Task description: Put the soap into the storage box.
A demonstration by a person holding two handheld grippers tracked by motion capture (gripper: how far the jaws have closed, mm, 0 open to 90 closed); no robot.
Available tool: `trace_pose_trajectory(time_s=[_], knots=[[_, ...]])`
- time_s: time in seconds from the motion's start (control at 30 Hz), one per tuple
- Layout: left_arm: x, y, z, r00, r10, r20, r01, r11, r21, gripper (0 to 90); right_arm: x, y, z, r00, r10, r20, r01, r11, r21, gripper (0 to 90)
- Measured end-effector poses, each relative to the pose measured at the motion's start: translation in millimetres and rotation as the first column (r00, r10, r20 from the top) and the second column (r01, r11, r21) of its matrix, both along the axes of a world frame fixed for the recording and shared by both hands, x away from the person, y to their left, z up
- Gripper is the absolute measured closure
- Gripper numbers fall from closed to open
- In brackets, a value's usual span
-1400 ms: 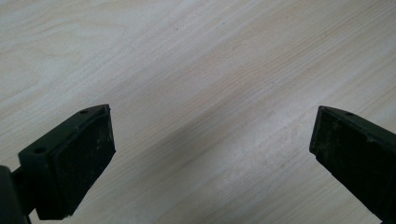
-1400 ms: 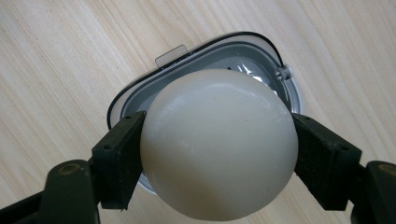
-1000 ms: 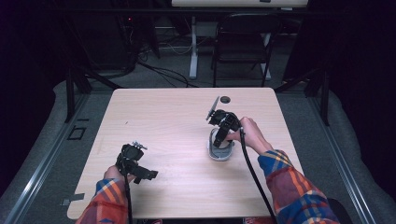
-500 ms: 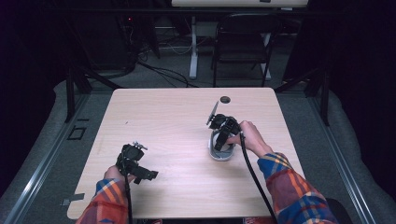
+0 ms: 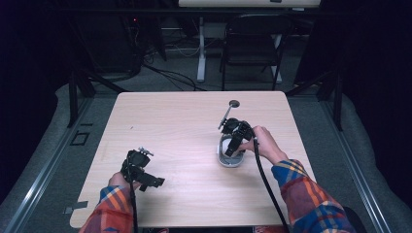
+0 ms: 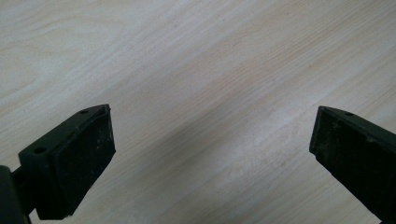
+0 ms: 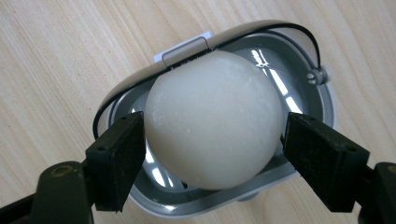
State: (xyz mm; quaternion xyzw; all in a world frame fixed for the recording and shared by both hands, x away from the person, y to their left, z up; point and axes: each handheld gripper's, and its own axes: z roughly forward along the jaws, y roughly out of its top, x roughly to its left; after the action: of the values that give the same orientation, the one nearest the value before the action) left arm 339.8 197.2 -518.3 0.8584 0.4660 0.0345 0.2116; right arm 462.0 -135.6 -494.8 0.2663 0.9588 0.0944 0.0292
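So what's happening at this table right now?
A person works with tongs in each hand. The right tongs reach down over a white egg sitting in a shiny metal holder on the wooden table. Their jaws have just been opening, with the egg between them, and a thin gap shows at the right pad, so it looks freshly set down. The left tongs wait open and empty over bare wood near the person's edge.

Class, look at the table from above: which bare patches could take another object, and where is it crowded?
The table is bare across its far left half and middle, between the left tongs and the far edge. The near strip between both sleeves is free too. It is crowded at the right: tray with ball, right tongs, and a small hole beyond.
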Motion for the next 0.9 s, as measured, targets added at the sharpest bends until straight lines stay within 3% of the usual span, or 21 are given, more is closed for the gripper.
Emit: trace_pose_trajectory(time_s=[0.3,0.57,0.67,0.9], knots=[[-0.1,0.1,-0.1,1.0000,0.001,-0.001,-0.001,1.0000,-0.002,0.1,-10.7,-16.1,17.9,0.9985,-0.024,0.049,0.022,0.999,0.043,14.2],[-0.4,0.1,-0.1,1.0000,0.006,0.001,-0.006,1.0000,-0.007,0.1,-20.9,-36.9,32.8,0.9965,-0.063,0.055,0.057,0.994,0.095,3.5],[-0.5,-0.1,0.1,1.0000,0.005,0.003,-0.005,1.0000,-0.003,0.1,-25.0,-45.2,38.0,0.9954,-0.068,0.067,0.063,0.995,0.080,0.0],[-0.5,-0.4,0.2,1.0000,0.006,0.002,-0.006,1.0000,-0.002,0.1,-32.6,-68.6,45.5,0.9896,-0.111,0.091,0.102,0.990,0.100,0.0]])
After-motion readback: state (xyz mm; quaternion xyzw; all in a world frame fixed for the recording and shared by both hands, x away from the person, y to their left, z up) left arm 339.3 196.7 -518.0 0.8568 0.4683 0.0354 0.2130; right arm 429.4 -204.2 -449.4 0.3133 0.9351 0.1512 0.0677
